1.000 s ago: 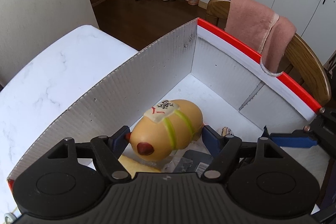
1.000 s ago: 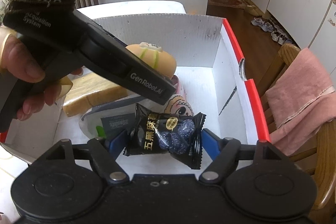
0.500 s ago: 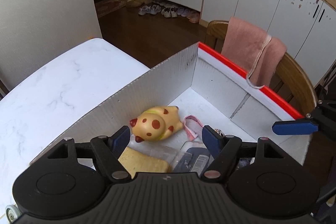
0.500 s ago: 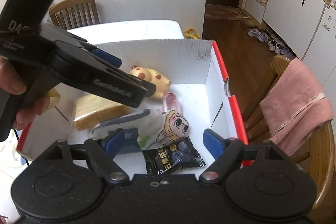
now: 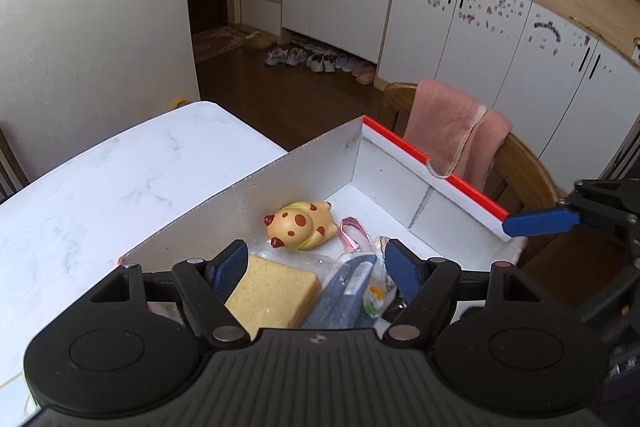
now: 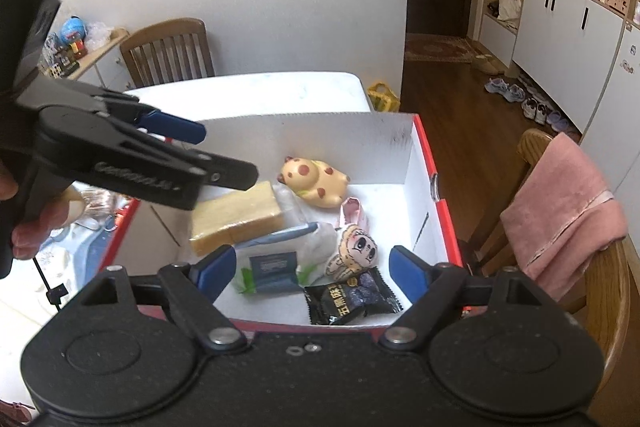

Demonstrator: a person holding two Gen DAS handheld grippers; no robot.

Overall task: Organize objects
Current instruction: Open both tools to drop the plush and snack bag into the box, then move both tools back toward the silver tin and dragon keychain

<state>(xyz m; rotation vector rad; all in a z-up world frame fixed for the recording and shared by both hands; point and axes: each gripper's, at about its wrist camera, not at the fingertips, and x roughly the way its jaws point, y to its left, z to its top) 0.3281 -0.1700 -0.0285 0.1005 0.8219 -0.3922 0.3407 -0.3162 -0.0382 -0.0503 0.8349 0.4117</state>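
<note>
Both sets of jaws spread, nothing between the pads. Right gripper (image 6: 312, 265) jaws have just been opening; left gripper (image 5: 316, 265) jaws wide too.

Everything sits in one white cardboard box with red rim (image 6: 424, 147) on the white marble worktop (image 5: 120, 179).

Count, near to far from the right jaws:
- 1 black crinkly snack packet with gold print (image 6: 352, 301), just below and ahead of the jaws, on the box floor
- 1 clear plastic pouch with a dark blue card inside (image 6: 276, 267), left of the packet, by the left pad
- 1 flat cartoon-face plush charm with pink strap (image 6: 354, 251), just past the packet
- 1 yellow rectangular sponge block (image 6: 236, 213), further left, partly under the left gripper
- 1 tan squishy animal toy with brown spots (image 6: 316, 187), farthest, near the back wall, lying on its side

Beyond the box on the right: 1 wooden chair (image 6: 600, 291) with 1 pink towel (image 6: 560, 203).
</note>
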